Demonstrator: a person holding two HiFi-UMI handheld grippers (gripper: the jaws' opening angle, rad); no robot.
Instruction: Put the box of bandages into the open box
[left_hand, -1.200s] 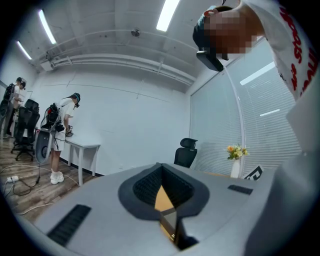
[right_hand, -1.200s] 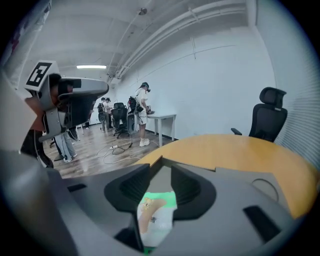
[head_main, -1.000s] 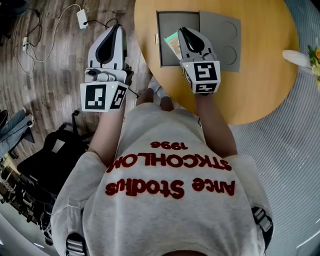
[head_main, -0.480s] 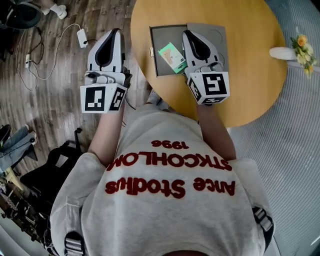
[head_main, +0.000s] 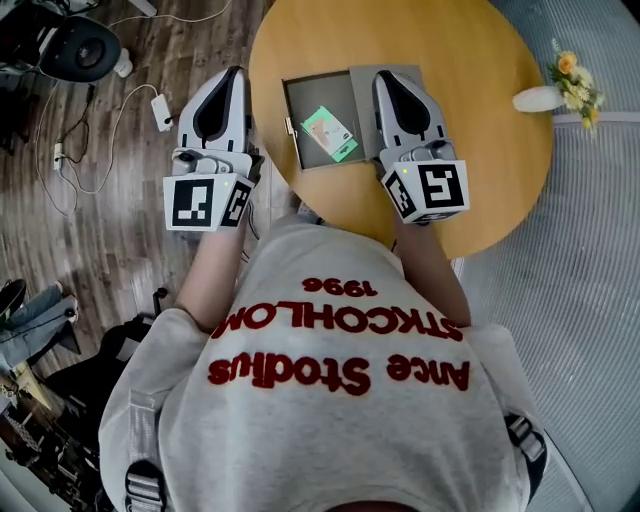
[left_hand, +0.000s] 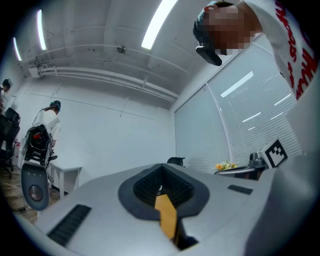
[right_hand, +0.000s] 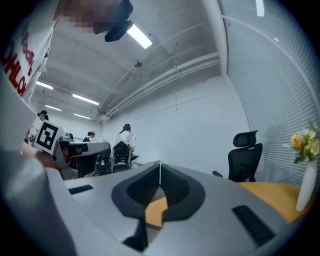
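Note:
In the head view the open grey box (head_main: 296, 112) lies on the round wooden table (head_main: 480, 150). Its lid (head_main: 362, 110) is folded out flat to the right. The green box of bandages (head_main: 329, 134) lies flat inside the open box, and nothing touches it. My right gripper (head_main: 386, 76) is shut and empty. It hovers over the lid, just right of the bandages. My left gripper (head_main: 234, 72) is also shut and empty, and is held over the wooden floor left of the table edge. Both gripper views look up into the room; the left gripper (left_hand: 161, 166) and the right gripper (right_hand: 160, 164) show their jaws closed on nothing.
A white vase with flowers (head_main: 558, 88) stands at the table's far right edge. Cables and a charger (head_main: 160, 105) lie on the floor to the left, beside a black round device (head_main: 85, 45). A black office chair (right_hand: 245, 155) stands near the table. People sit at desks (right_hand: 122, 145) in the distance.
My right gripper has moved right, from over the box of bandages to over the lid, leaving the bandages uncovered in the open box. The left gripper has stayed put.

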